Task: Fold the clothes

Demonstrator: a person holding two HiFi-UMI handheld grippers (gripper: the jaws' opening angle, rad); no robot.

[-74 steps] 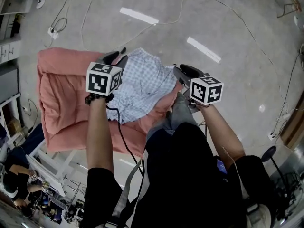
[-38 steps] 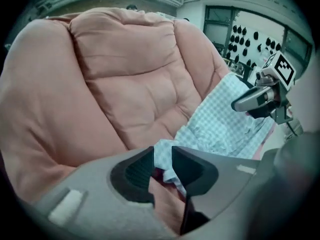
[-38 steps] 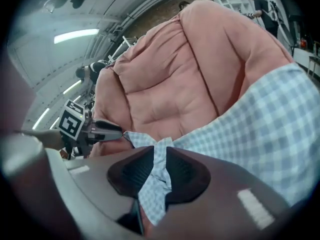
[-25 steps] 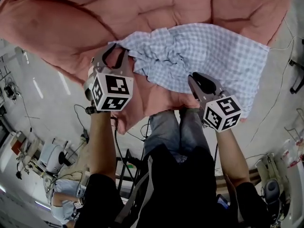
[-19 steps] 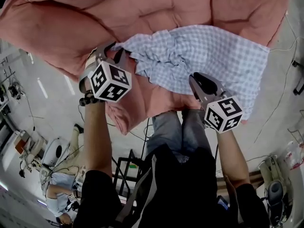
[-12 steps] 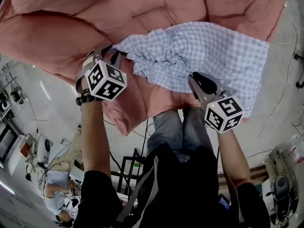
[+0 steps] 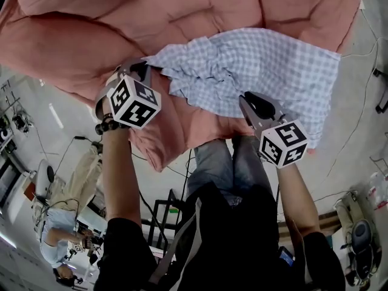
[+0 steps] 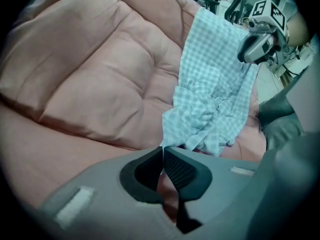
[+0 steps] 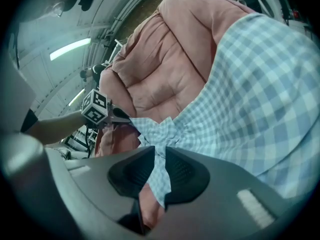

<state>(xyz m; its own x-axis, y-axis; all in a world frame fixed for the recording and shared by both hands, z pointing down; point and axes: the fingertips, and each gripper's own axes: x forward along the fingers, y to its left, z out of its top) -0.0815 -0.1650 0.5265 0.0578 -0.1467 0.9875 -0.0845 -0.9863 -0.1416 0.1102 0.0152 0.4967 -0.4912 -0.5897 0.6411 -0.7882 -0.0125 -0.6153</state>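
Gripping stage, before the first fold. The checked garment point(image 7: 273, 65) lies spread on the pink quilt point(image 7: 151, 17), towards its near right corner. The left end is bunched into wrinkles and the right end is flatter, reaching the quilt's near edge.

The left claw point(image 7: 144, 65) points straight down at the garment's left corner. Its jaws have just been closing and now sit together. In the left gripper view the cloth corner runs right into the tips, so it looks nipped, but only a sliver shows, so I can't be sure how much fabric is caught.

The right claw point(image 7: 242, 99) is clenched on the garment's near edge. The right gripper view shows a strip of check cloth clearly pinched between the jaws.

Next move as I judge it: lift both claws together and pull them apart to tension the near edge and shake out the bunched left end. Then carry that edge over towards the quilt's far edge to lay the fold.

Watch the left grip. A thin corner bite may slip once tension comes on, so check it holds on the first bit of lift. Keep clear of the quilt so it isn't dragged up with the cloth.
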